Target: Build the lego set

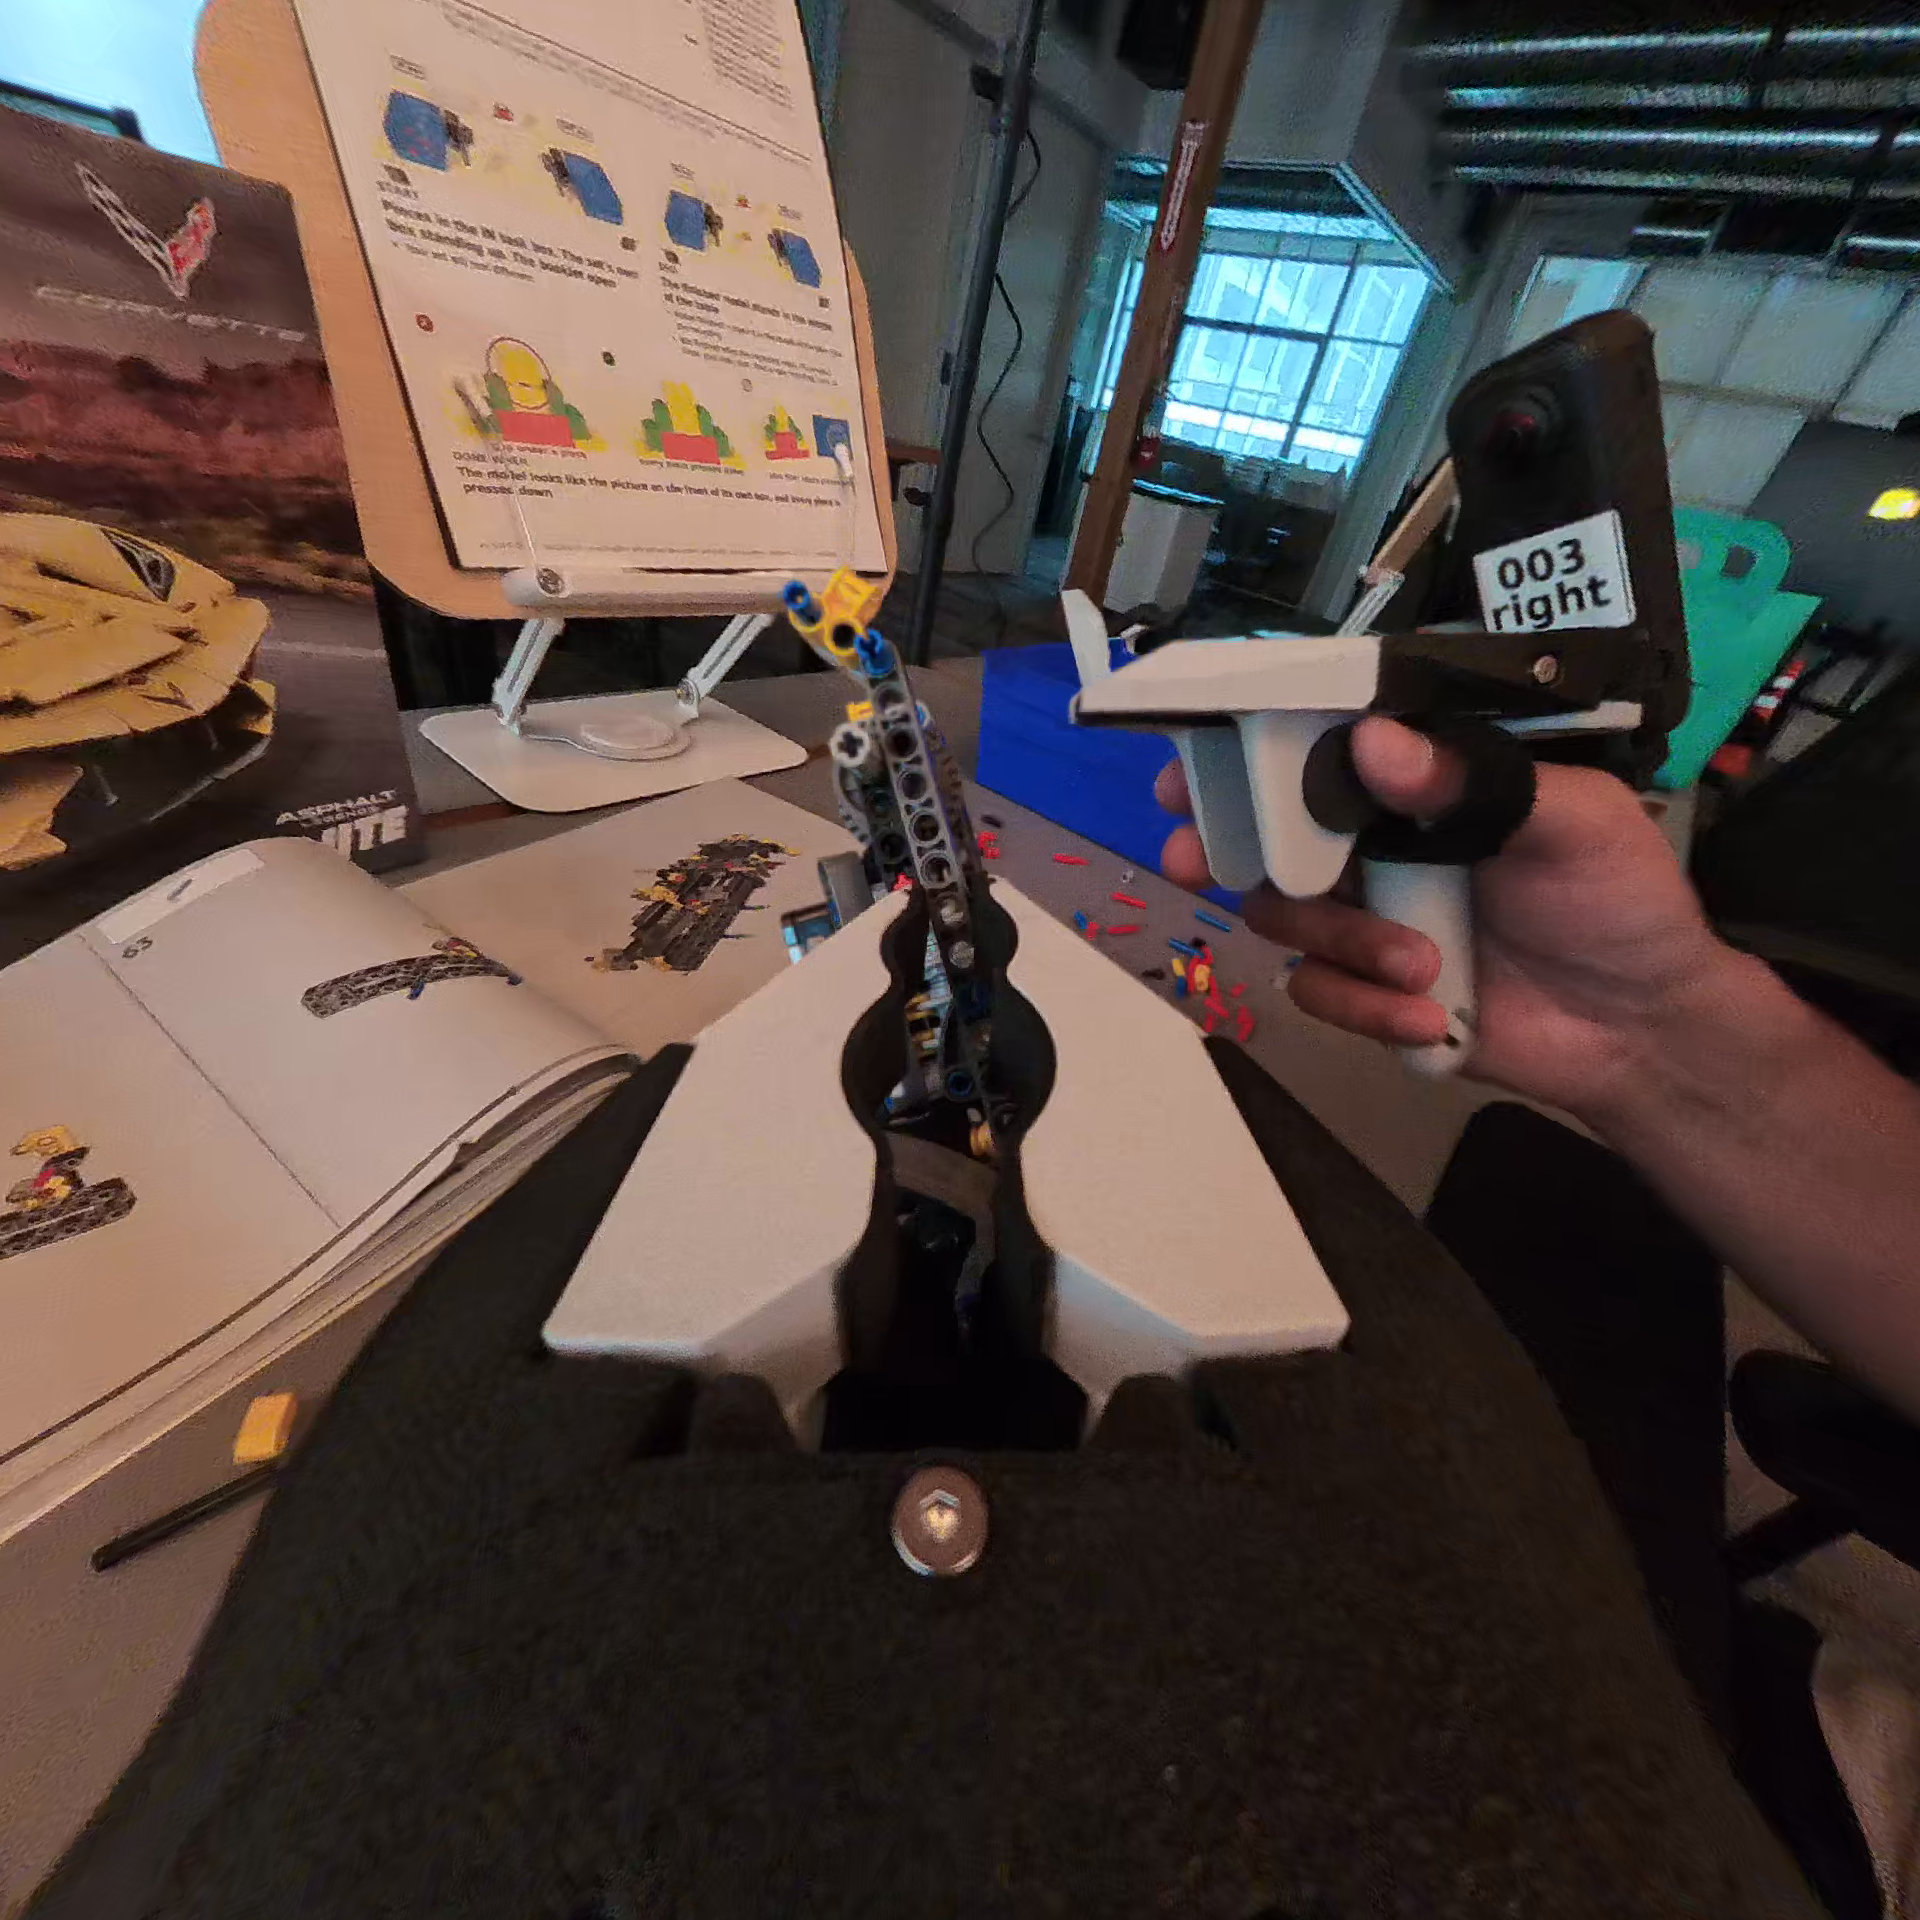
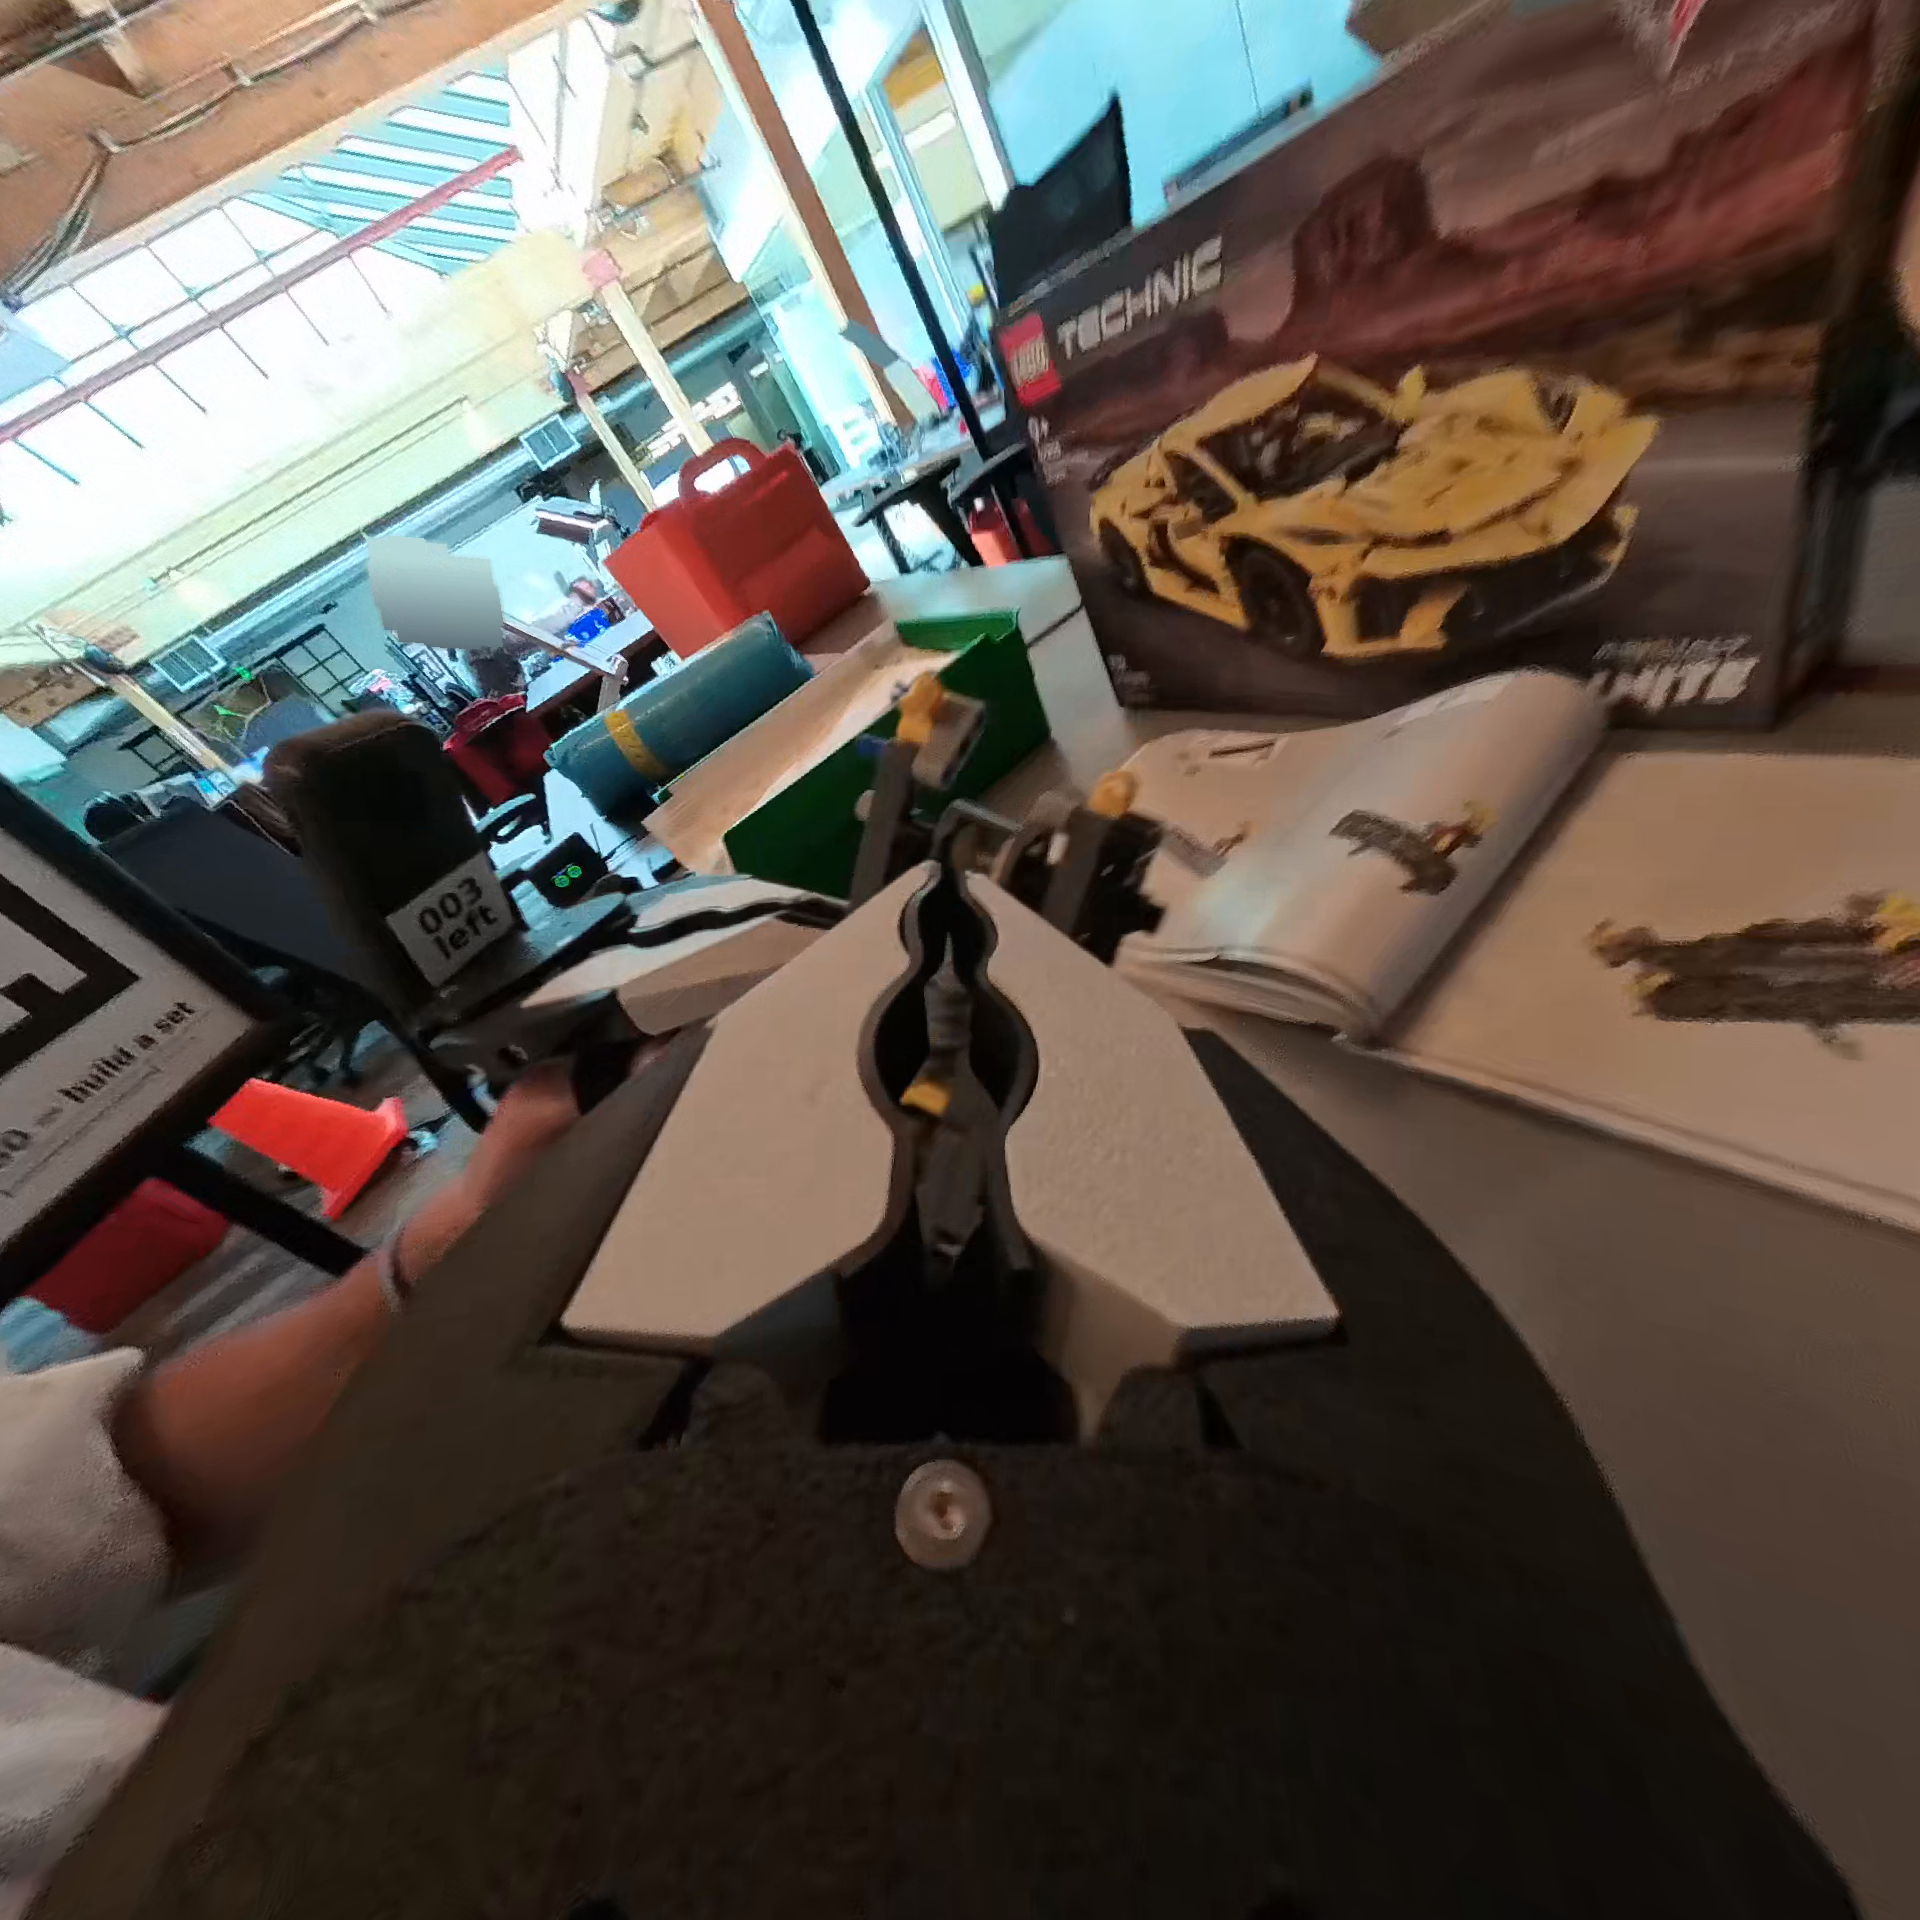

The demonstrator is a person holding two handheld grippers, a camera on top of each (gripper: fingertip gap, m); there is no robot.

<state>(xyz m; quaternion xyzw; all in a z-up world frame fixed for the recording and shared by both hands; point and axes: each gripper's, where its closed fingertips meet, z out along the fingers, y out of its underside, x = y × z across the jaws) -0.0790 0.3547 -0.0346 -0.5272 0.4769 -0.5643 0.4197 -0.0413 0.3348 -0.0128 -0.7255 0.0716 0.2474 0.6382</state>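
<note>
My left gripper (image 1: 940, 914) pinched the upright lego assembly (image 1: 909, 800) above the open instruction booklet (image 1: 312, 1039), while my right gripper (image 2: 951, 894) clamped a small grey-and-yellow piece (image 2: 940, 1049) nearby.

Open booklet (image 1: 312, 1039) lies on table (image 1: 1340, 1081), before set box (image 1: 156, 468) and stand (image 1: 613, 727)

— What did the left gripper (image 1: 940, 914) look like?
— Two broad white fingers (image 1: 748, 1164) with wavy black inner edges, on a rough black body with one silver screw (image 1: 938, 1527).
— And the right gripper (image 1: 1091, 665)?
— The same white and black build, with a white grip, a black finger strap (image 1: 1455, 800) and a white sticker (image 1: 1553, 577). The left wrist wore a thin band (image 2: 390, 1273).
</note>
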